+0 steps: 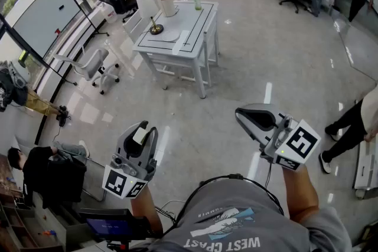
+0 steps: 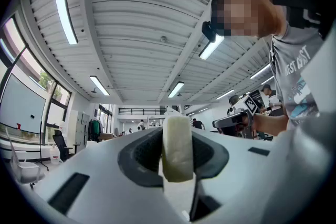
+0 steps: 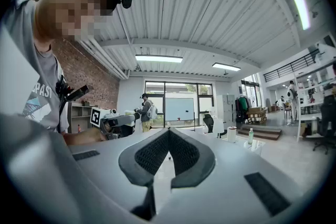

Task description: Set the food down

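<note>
Food [image 2: 177,147], a pale, thick slice, sits between the jaws of the left gripper [image 1: 142,128], and the pads press on it from both sides. The left gripper view shows it standing upright, with its narrow edge turned to the camera. Its long axis runs along the jaws. In the head view it points forward, away from the person and roughly toward the white table [image 1: 198,23]. The gripper is held in the air at the person's left, over bare floor, so nothing supports the food from below.

The table stands well apart from both grippers, further ahead and a little to the right of the left gripper. A lamp, a white roll and a bottle stand on it.

At the right, the right gripper [image 1: 241,114] has its jaws together, tips meeting, with nothing between them.

I judge that the step in hand is the carrying and that the food is not yet set down. The next move probably calls for coming close to a surface, perhaps the table. The left gripper would then lower until the food rests on it, and only then would the jaws part.
</note>
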